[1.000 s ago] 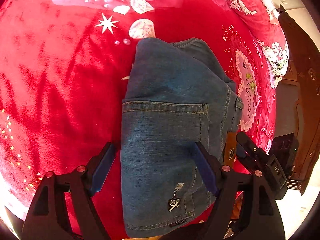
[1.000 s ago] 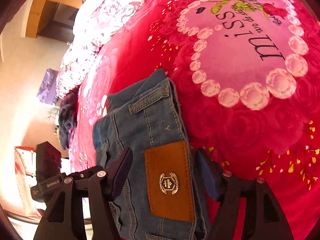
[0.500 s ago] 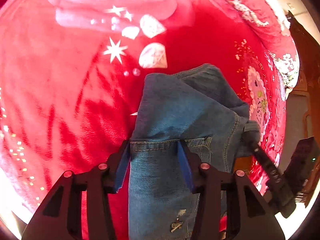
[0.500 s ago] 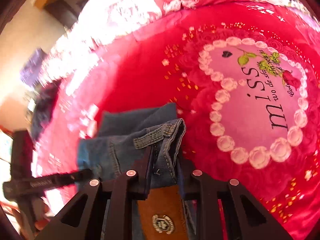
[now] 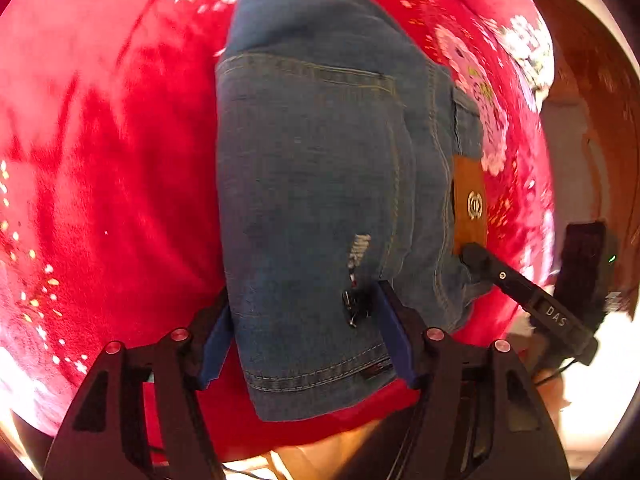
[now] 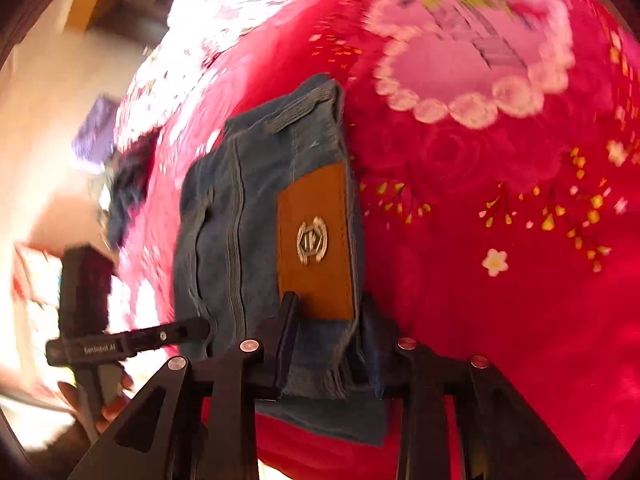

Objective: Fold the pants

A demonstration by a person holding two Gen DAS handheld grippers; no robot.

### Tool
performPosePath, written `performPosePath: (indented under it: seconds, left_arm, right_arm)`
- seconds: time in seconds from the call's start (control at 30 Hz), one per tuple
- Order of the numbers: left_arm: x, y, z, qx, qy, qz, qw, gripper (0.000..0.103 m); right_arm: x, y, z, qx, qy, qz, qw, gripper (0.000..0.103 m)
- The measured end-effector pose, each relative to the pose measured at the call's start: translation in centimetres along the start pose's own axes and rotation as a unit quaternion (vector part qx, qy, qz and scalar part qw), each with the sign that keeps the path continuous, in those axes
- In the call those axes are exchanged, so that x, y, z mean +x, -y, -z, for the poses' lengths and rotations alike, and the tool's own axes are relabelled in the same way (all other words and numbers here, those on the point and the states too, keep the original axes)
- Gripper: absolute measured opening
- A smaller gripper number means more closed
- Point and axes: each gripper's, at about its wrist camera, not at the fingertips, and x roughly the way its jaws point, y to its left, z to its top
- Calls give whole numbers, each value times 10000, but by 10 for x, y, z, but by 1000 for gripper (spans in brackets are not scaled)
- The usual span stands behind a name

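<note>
The blue jeans [image 5: 316, 184] lie folded into a compact stack on the red floral bedspread [image 5: 104, 168]. A brown leather waistband patch [image 6: 316, 240] faces up on the stack's right side. My left gripper [image 5: 308, 332] straddles the near hem end of the stack, its jaws apart around the denim. My right gripper [image 6: 332, 344] straddles the waistband end just below the patch, jaws apart with fabric between them. The right gripper's tip also shows in the left wrist view [image 5: 476, 256], touching the patch's near edge. Whether either gripper pinches the denim is unclear.
The bedspread carries a pink heart with white roses [image 6: 468, 52] beyond the jeans. Dark clothing [image 6: 128, 192] lies on the bed's far left side. The bed's near edge runs just below both grippers. Dark wooden furniture [image 5: 592, 92] stands at the right.
Both grippers were closed on the jeans and lifting them half a second ago. Now the stack lies flat on the bed, the jaws are wider, and both grippers have pulled back toward the near ends.
</note>
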Motion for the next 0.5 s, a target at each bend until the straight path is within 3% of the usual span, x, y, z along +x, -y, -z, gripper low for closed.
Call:
performPosePath:
  seconds: [0.07, 0.13, 0.23, 0.37, 0.43, 0.47, 0.5]
  left_arm:
    - [-4, 9, 1, 181, 32, -168, 9997, 66]
    - [-11, 7, -3, 122, 53, -28, 9999, 65]
    - [-15, -10, -15, -282, -9, 332, 9990, 65]
    - [-10, -21, -35, -764, -80, 565, 9954, 65]
    - [-8, -19, -46, -747, -46, 569, 9956, 70]
    - [-6, -17, -50, -740, -72, 537, 9958, 71]
    - [-2, -14, -52, -742, -87, 511, 9959, 74]
  right_arm:
    - [1, -9, 1, -344, -163, 459, 9982, 33]
    - [-8, -11, -7, -292, -65, 438, 9986, 37]
    - [-19, 5, -26, 347, 306, -243, 9986, 54]
    - [3, 30, -39, 950, 418, -646, 9925, 55]
    - [22, 41, -37, 1301, 340, -1160, 9841, 55]
    - [22, 44, -34, 1438, 502, -1364, 9789, 55]
    - [24, 43, -32, 1544, 492, -1824, 9698, 55]
